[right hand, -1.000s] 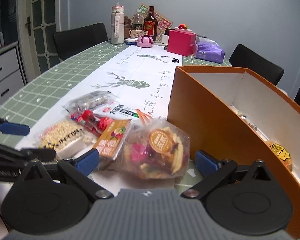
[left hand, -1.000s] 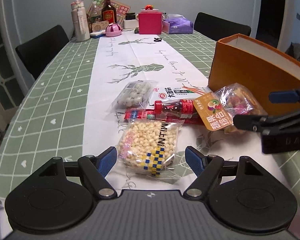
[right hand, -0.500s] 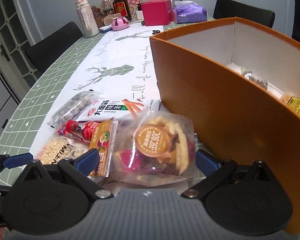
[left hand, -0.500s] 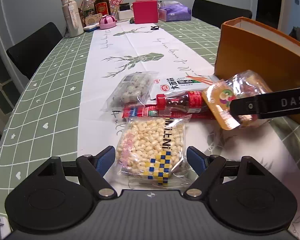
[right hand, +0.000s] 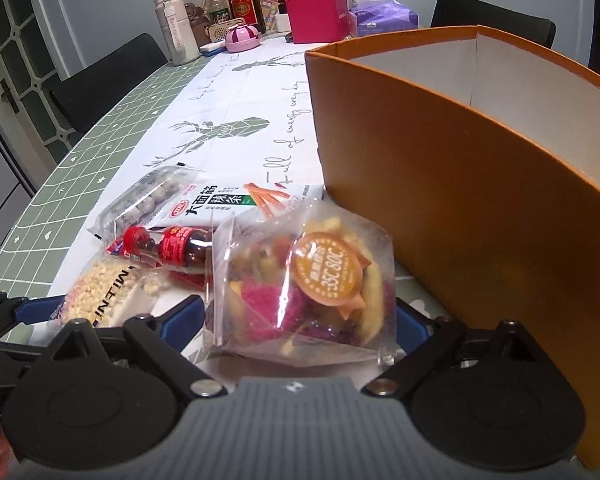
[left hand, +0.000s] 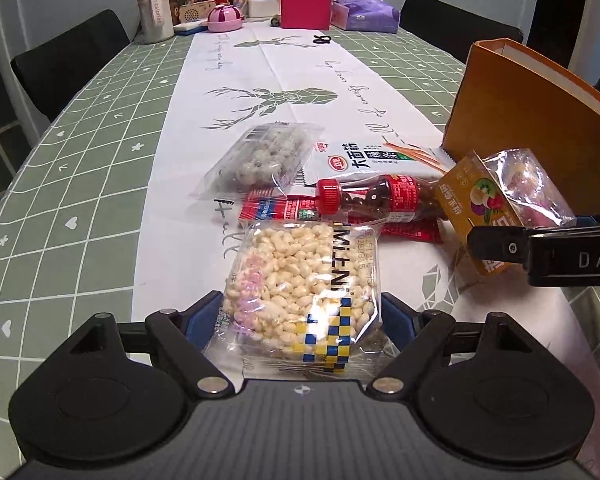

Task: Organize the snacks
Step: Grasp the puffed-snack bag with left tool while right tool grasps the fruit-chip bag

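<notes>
A clear bag of puffed grains (left hand: 300, 280) lies on the white runner between the fingers of my left gripper (left hand: 302, 312), which stands open with its blue pads at the bag's side edges. A clear bag of dried fruit (right hand: 312, 288) with an orange round label lies between the fingers of my right gripper (right hand: 296, 316). Its jaws are closing and the pads are not visibly pressing the bag. The tall orange box (right hand: 460, 184) stands open just right of it. A red-capped bottle (left hand: 372, 198), a white packet (left hand: 364, 160) and a clear pack of round sweets (left hand: 264, 156) lie behind.
A flat red packet (left hand: 276, 210) lies under the bottle. Bottles (left hand: 154, 4), a pink box (left hand: 305, 6) and a purple pack (left hand: 370, 16) crowd the table's far end. Black chairs (left hand: 68, 60) stand at the sides. The green checked cloth (left hand: 80, 200) spreads to the left.
Both grippers came down and forward, so each bag now sits between a pair of fingers. The right gripper's fingers have drawn slightly inward and its view has rolled.
</notes>
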